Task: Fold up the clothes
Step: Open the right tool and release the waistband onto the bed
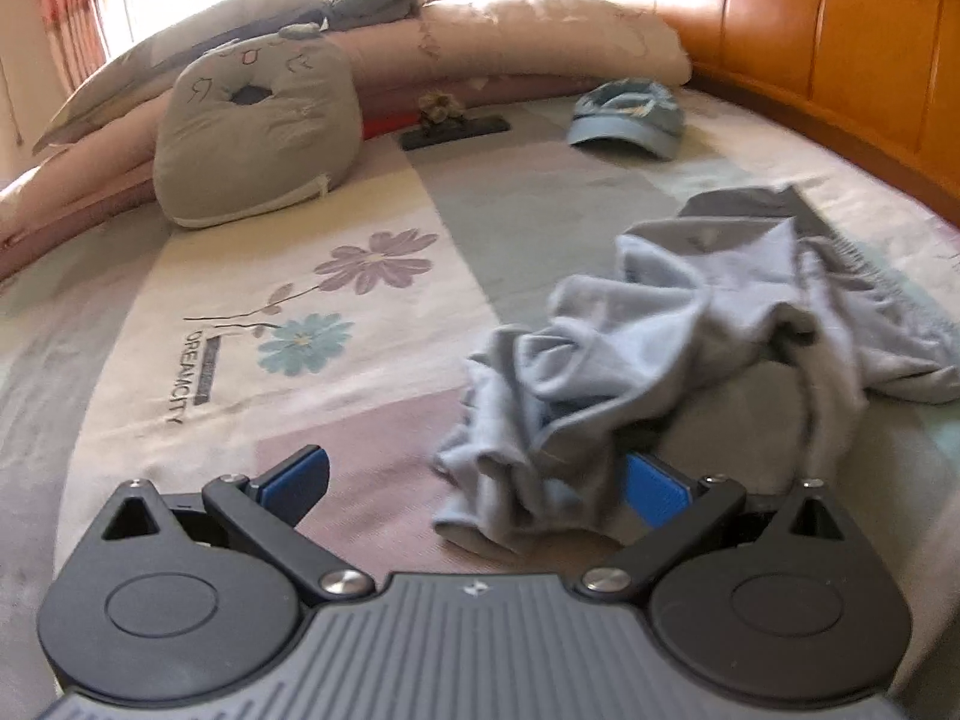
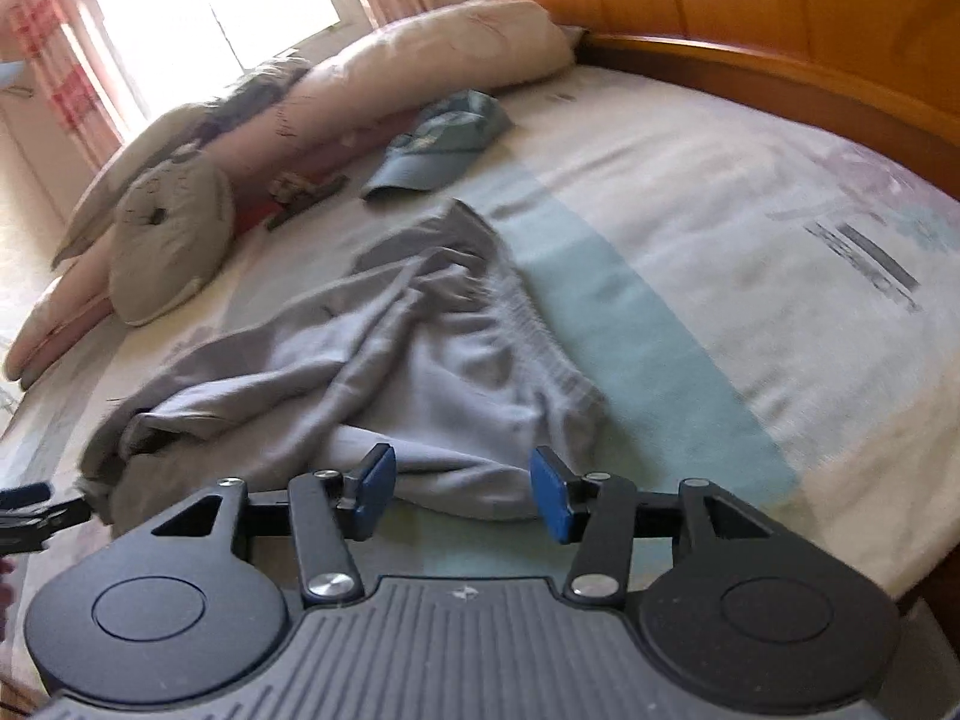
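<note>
The bed (image 2: 690, 192) carries everything: a rolled quilt (image 1: 540, 36) and a cushion (image 1: 252, 138) along its far side, a blue cap (image 1: 627, 117) nearer the headboard (image 1: 840, 30), and the garment (image 1: 690, 324) toward the near edge. The garment is pale grey and soft, seemingly with a ribbed hem, lying crumpled in a heap with deep folds, not yet spread or folded. Its long axis seems to run from the left gripper's near end away to the right. The left gripper (image 1: 477, 483) is open wide, a bunched end lying between its pads unpinched; it looks the nearer. The right gripper (image 2: 463, 489) is released, empty, hovering just short of the garment's near edge.
</note>
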Action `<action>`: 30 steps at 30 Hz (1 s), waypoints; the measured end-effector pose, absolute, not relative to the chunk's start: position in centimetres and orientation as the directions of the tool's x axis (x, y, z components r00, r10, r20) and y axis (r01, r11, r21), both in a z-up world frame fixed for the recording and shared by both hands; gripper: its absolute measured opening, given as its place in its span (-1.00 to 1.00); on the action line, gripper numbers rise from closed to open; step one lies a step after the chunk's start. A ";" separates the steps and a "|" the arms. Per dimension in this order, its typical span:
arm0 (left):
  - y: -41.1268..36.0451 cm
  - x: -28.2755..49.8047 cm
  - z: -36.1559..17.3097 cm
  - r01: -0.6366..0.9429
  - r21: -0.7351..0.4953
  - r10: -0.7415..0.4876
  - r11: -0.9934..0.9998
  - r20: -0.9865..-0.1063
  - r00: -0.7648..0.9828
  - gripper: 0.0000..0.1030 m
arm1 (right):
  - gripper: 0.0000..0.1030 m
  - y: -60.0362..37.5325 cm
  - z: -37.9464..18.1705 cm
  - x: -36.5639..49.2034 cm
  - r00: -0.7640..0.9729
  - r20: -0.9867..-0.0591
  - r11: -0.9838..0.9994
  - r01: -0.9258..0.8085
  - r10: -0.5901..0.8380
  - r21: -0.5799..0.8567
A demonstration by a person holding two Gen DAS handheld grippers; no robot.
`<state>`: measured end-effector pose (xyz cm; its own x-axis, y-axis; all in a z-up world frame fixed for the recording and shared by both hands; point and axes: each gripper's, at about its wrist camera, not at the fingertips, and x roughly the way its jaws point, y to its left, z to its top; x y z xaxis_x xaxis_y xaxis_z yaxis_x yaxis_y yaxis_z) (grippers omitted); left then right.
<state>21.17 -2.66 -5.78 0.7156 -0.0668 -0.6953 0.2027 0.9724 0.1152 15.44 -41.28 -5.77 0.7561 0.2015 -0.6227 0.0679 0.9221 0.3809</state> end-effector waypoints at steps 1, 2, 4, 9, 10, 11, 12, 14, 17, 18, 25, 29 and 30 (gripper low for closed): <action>-2.7 21.6 -6.1 0.215 0.117 -0.074 0.970 -0.697 0.713 0.99 | 0.14 -40.9 -5.5 15.5 0.758 -0.617 0.921 0.054 0.213 0.385; -2.8 22.0 -6.4 0.227 0.119 -0.081 0.967 -0.699 0.710 0.99 | 0.18 -40.5 -5.3 15.6 0.759 -0.612 0.920 0.042 0.224 0.389; -3.0 22.9 -6.9 0.249 0.126 -0.088 0.960 -0.709 0.700 0.99 | 0.22 -39.8 -5.0 15.8 0.758 -0.607 0.921 0.022 0.238 0.388; -2.1 25.6 -6.7 0.208 0.148 -0.050 0.967 -0.690 0.722 0.99 | 0.23 -38.5 -4.8 16.5 0.755 -0.609 0.933 -0.007 0.241 0.360; -1.7 26.2 -6.5 0.196 0.144 -0.045 0.970 -0.685 0.727 0.99 | 0.23 -38.4 -4.8 16.6 0.755 -0.611 0.934 -0.009 0.240 0.356; -1.5 26.8 -6.3 0.185 0.151 -0.034 0.971 -0.679 0.734 0.99 | 0.23 -38.3 -4.8 16.7 0.754 -0.612 0.935 -0.010 0.239 0.353; -1.4 27.5 -6.1 0.173 0.158 -0.022 0.972 -0.672 0.740 0.99 | 0.24 -38.3 -4.9 16.8 0.752 -0.614 0.936 -0.010 0.238 0.351; -1.0 29.1 -5.9 0.159 0.171 -0.006 0.972 -0.662 0.749 0.99 | 0.24 -38.2 -5.0 17.1 0.749 -0.620 0.938 -0.008 0.235 0.346; -0.6 31.8 -6.0 0.132 0.196 0.028 0.972 -0.651 0.759 0.99 | 0.24 -38.1 -5.3 17.5 0.744 -0.626 0.938 -0.004 0.235 0.347; -0.5 32.7 -6.0 0.122 0.204 0.041 0.971 -0.649 0.760 0.99 | 0.24 -38.1 -5.4 17.6 0.742 -0.629 0.938 -0.002 0.234 0.347; 1.3 38.8 -6.6 0.054 0.297 0.160 0.953 -0.648 0.745 0.99 | 0.24 -38.0 -5.8 18.5 0.731 -0.649 0.943 0.022 0.212 0.332; 2.6 39.9 -6.7 0.041 0.287 0.168 0.957 -0.662 0.731 0.99 | 0.24 -37.8 -6.0 18.9 0.724 -0.657 0.943 0.027 0.211 0.332; 2.7 39.6 -6.6 0.048 0.283 0.159 0.958 -0.661 0.733 0.99 | 0.24 -37.7 -5.9 19.0 0.722 -0.657 0.943 0.023 0.214 0.333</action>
